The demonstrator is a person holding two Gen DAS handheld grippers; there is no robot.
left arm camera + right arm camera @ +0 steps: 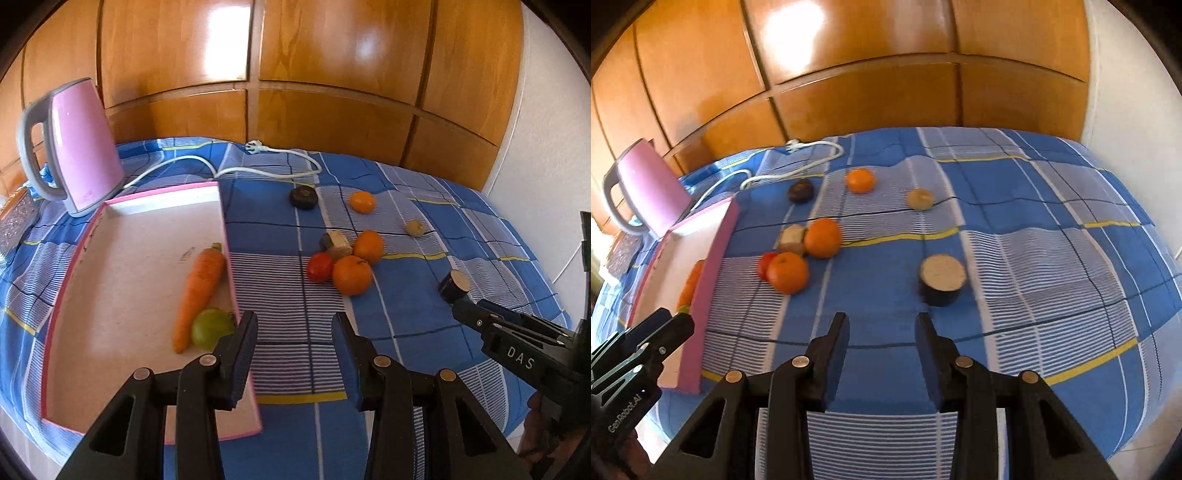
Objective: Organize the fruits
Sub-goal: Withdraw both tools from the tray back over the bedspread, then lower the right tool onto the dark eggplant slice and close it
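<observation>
A pink tray (pixel 92 229) (pixel 716 258) holds a carrot (pixel 201 291) (pixel 690 284) and a green fruit (pixel 210 328). On the blue checked cloth lie three oranges (pixel 352 275) (pixel 786 272), a red tomato (pixel 319 266) (pixel 764 264), a beige chunk (pixel 336 243) (pixel 792 238) and a dark-skinned cut cylinder (pixel 454 286) (pixel 942 278). My left gripper (pixel 295 325) hovers open over the tray's right rim, nothing between its fingers. My right gripper (pixel 882 321) stands open just short of the cut cylinder, also with nothing in it.
A pink kettle (pixel 81 147) (pixel 646 188) stands behind the tray, its white cable (pixel 258 171) looping along the back. A dark round piece (pixel 303 196) and a small beige piece (pixel 414 227) lie further back. Wooden panels rise behind the bed; a white wall is at the right.
</observation>
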